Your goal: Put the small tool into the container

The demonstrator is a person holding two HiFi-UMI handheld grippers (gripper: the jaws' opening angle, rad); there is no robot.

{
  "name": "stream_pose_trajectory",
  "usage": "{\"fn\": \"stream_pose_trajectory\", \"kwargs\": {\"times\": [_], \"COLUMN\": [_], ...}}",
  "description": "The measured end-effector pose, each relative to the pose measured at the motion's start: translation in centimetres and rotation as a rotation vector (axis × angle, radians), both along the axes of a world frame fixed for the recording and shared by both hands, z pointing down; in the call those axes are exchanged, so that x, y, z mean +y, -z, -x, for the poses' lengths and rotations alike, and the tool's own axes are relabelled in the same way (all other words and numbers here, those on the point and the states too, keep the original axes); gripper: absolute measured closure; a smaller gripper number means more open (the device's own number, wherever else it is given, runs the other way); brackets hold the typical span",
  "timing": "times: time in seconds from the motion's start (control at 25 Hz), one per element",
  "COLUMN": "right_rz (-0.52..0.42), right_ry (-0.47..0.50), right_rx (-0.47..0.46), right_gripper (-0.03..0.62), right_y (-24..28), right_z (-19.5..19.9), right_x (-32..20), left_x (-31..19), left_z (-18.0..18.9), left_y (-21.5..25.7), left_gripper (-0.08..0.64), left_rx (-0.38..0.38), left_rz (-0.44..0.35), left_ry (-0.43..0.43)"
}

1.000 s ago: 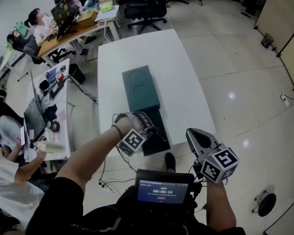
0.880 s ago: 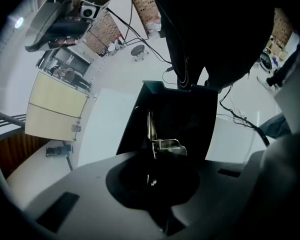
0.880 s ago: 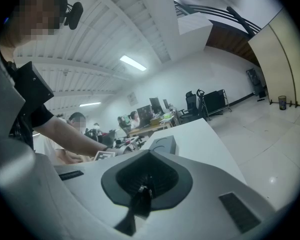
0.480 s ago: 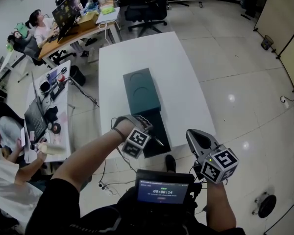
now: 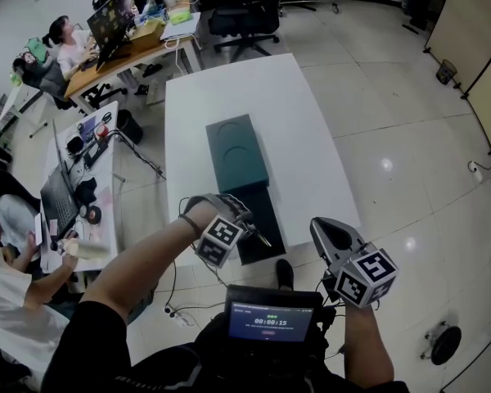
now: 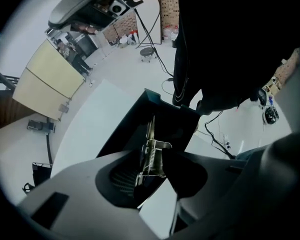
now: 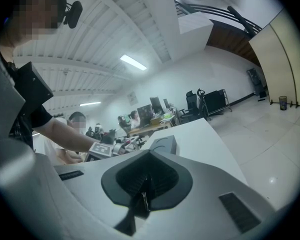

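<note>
A dark green container (image 5: 237, 152) lies lengthwise on the white table (image 5: 303, 121), with its black open tray (image 5: 266, 215) at the near end. My left gripper (image 5: 244, 216) hovers over that tray. Its jaws are opening. In the left gripper view the small tool (image 6: 151, 154), a thin metal piece with a spring, stands upright between the left gripper's (image 6: 159, 171) parted jaws, against the left pad and above the dark tray (image 6: 135, 126). My right gripper (image 5: 331, 232) hangs off the table's near right corner. It is shut and empty, as the right gripper view shows of that gripper (image 7: 142, 200).
A cable (image 5: 168, 170) runs off the table's left edge to a side desk (image 5: 82, 178) with a laptop. People sit at desks at the far left. Office chairs (image 5: 245, 11) stand beyond the table. A screen unit (image 5: 270, 318) sits against my chest.
The left gripper has shifted slightly left and toward me over the near tray. The right gripper has stayed where it was.
</note>
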State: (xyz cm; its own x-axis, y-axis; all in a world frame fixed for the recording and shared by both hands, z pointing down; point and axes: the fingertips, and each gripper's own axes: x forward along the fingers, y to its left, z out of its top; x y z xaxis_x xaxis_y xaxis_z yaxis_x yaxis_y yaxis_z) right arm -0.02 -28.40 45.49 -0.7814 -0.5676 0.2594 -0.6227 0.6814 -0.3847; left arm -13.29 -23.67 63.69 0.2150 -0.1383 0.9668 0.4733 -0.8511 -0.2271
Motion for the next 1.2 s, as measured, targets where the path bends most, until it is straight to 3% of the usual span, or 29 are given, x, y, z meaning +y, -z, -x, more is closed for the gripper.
{"fn": "stream_pose_trajectory", "kwargs": {"times": [0.16, 0.24, 0.32, 0.52, 0.68, 0.8, 0.92, 1.2], "right_rz": [0.009, 0.009, 0.005, 0.011, 0.008, 0.008, 0.005, -0.002], "right_ry": [-0.001, 0.002, 0.007, -0.001, -0.003, -0.006, -0.006, 0.01], "right_rx": [-0.005, -0.007, -0.006, -0.013, -0.008, -0.003, -0.007, -0.001], "right_gripper": [0.581, 0.581, 0.581, 0.581, 0.581, 0.581, 0.581, 0.581], "right_y": [-0.2, 0.0, 0.2, 0.2, 0.1, 0.3, 0.3, 0.9], "right_z": [0.2, 0.5, 0.6, 0.0, -0.2, -0.4, -0.2, 0.6], "right_x": [0.0, 0.0, 0.0, 0.2, 0.4, 0.4, 0.6, 0.6], "left_x": [-0.5, -0.7, -0.8, -1.3, -1.2, 0.6, 0.7, 0.6], "left_z": [0.1, 0.3, 0.2, -0.2, 0.3, 0.3, 0.9, 1.9], "left_y": [0.3, -0.1, -0.1, -0.2, -0.7, 0.2, -1.2, -1.5], "left_gripper": [0.393, 0.483, 0.491, 0.511, 0.502, 0.491, 0.475, 0.463], "left_rx": [0.032, 0.049, 0.05, 0.035, 0.022, -0.002, -0.027, 0.018], "left_rz": [-0.005, 0.01, 0.014, -0.045, -0.135, -0.072, -0.077, -0.032], "left_ry": [0.021, 0.042, 0.038, -0.018, -0.058, -0.054, -0.084, 0.011]}}
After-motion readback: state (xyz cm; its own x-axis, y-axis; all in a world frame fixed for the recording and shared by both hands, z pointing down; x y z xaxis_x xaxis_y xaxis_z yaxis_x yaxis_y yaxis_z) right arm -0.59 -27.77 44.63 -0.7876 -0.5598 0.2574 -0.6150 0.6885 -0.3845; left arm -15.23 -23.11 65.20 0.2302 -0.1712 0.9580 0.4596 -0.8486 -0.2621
